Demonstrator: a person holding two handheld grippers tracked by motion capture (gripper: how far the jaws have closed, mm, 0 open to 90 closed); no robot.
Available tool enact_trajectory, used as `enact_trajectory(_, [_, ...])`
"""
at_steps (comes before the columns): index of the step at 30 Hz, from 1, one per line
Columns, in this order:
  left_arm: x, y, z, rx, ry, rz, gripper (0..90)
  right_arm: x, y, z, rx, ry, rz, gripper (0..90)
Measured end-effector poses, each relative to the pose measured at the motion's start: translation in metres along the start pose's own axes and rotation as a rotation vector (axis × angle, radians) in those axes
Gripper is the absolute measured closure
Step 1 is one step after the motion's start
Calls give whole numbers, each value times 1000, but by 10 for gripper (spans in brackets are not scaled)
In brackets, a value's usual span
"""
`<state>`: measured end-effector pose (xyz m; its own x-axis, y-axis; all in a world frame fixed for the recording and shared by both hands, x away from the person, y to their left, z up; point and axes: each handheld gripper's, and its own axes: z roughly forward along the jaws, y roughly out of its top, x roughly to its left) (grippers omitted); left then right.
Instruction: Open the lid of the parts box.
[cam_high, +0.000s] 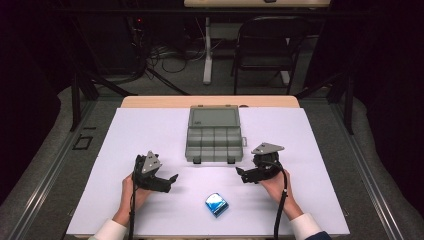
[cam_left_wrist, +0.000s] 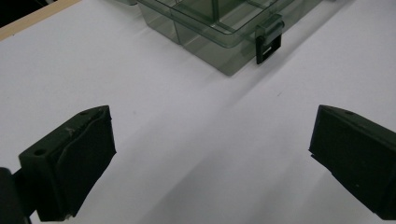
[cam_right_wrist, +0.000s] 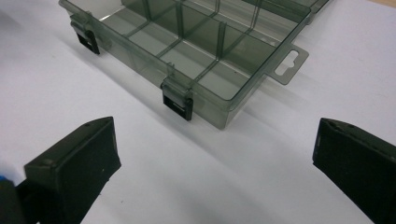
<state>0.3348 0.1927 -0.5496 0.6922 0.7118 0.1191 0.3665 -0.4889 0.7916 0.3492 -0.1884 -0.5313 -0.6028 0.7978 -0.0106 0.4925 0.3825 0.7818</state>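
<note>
A smoky grey clear organiser box (cam_high: 214, 142) lies open at the middle of the white table, its lid folded back away from me and its compartments bare. A small blue packet (cam_high: 216, 204) rests near the front edge. My left gripper (cam_high: 171, 183) sits front-left of the box, pointing right, with nothing between its wide-apart jaws. My right gripper (cam_high: 241, 175) sits front-right of the box, pointing left, also open and holding nothing. The left gripper (cam_left_wrist: 212, 130) faces the box's corner latch (cam_left_wrist: 268, 44). Past the right gripper (cam_right_wrist: 215, 135) lies the box's front wall (cam_right_wrist: 140, 60) with two black latches.
The white sheet (cam_high: 125, 150) covers a wooden table whose far edge (cam_high: 210, 101) shows behind the box. A dark folding chair (cam_high: 267, 45), a white table leg (cam_high: 207, 50) and floor cables (cam_high: 170, 60) lie beyond the table. Metal rails run along both sides.
</note>
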Motion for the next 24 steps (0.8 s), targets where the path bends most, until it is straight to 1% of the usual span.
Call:
enact_trajectory(2, [-1,-1,-2,-5,-2,-8,0,3,-2,-1,-3,3,-2,0])
enact_trajectory(6, [-4,-3,-5,-8,-9,-10,1,8,-5,-5,8,2,-11,0])
enact_trajectory(11, [-10,-7,-8,-9,-19,-13,1,13,-8,-11,5,13,-2,0])
enact_trajectory(12, [-10,-7,-9,-10,-20,-14,1,15,-9,-11,-4,15,-9,0])
enact_trajectory(13, [-11,-8,-10,-11,-21,-13,1,16,-10,-12,4,15,-13,0])
enact_trajectory(15, [-11,-8,-11,-16,-15,-17,1,18,-12,-13,6,17,-21,0])
enact_trajectory(18, [-10,-8,-12,-20,-11,-21,1,21,-14,-14,23,15,-23,0])
enact_trajectory(19, [-10,-9,-13,-19,-12,-20,1,21,-14,-14,13,17,-22,0])
enact_trajectory(24, [-9,-11,-14,-17,-10,-32,1,21,-14,-13,14,17,-17,0])
